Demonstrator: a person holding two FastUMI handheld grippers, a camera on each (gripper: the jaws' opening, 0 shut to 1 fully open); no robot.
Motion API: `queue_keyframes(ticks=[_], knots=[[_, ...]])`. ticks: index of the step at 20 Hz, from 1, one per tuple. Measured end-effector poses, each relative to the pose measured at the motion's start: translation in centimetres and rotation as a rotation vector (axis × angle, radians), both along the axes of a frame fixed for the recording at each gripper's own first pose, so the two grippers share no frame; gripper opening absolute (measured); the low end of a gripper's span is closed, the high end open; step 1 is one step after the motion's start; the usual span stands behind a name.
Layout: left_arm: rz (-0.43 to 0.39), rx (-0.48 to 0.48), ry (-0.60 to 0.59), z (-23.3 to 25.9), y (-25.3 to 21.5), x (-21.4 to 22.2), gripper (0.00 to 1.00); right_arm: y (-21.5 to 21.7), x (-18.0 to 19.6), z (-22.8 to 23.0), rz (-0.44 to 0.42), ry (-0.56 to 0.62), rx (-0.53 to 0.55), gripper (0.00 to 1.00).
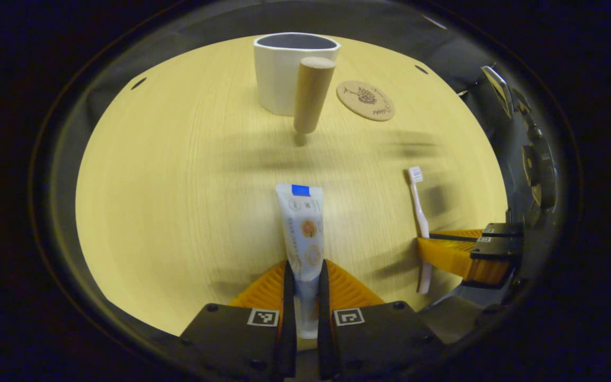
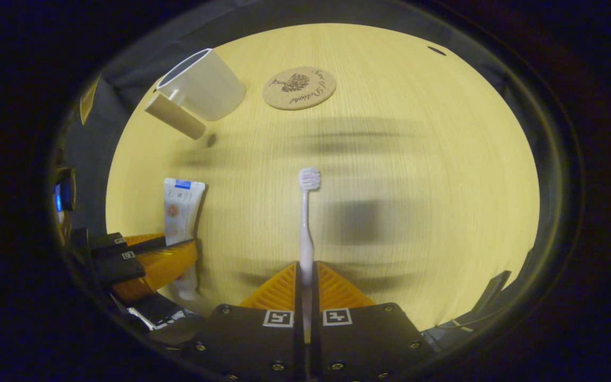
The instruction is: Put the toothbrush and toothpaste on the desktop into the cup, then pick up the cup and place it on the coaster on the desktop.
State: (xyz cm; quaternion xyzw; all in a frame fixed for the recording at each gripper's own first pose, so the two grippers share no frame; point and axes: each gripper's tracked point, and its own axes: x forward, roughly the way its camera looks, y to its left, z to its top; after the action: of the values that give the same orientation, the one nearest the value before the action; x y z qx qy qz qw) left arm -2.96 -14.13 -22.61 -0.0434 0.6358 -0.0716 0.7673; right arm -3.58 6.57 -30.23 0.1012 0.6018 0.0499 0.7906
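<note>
left orange-fingered two-finger gripper (image 1: 305,281): low over the desk, fingers forward, both pressed against the white toothpaste tube (image 1: 301,228) between them | right orange-fingered two-finger gripper (image 2: 305,286): low, fingers forward, nearly together, clamped on the thin white toothbrush (image 2: 306,223) handle | the two grippers side by side, near each other

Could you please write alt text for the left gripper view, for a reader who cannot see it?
The left gripper is shut on a toothpaste tube over a pale wooden table. To its right, the right gripper clamps a white toothbrush. Beyond stand a white cup with a wooden handle and a round cork coaster.
</note>
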Motion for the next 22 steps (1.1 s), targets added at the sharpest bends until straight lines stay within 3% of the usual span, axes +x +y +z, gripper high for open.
queue_keyframes(ticks=[5,16,22], knots=[[0.050,0.008,-0.107,1.3,0.9,1.3,0.23,-0.1,0.1,1.4,-0.028,-0.080,0.062,0.06],[0.192,-0.047,-0.472,9.2,2.2,5.4,0.23,-0.6,3.5,8.1,-0.050,-0.379,0.187,0.05],[0.269,-0.044,-0.720,12.8,7.0,8.9,0.23,-1.0,4.7,12.0,-0.036,-0.535,0.199,0.05]])
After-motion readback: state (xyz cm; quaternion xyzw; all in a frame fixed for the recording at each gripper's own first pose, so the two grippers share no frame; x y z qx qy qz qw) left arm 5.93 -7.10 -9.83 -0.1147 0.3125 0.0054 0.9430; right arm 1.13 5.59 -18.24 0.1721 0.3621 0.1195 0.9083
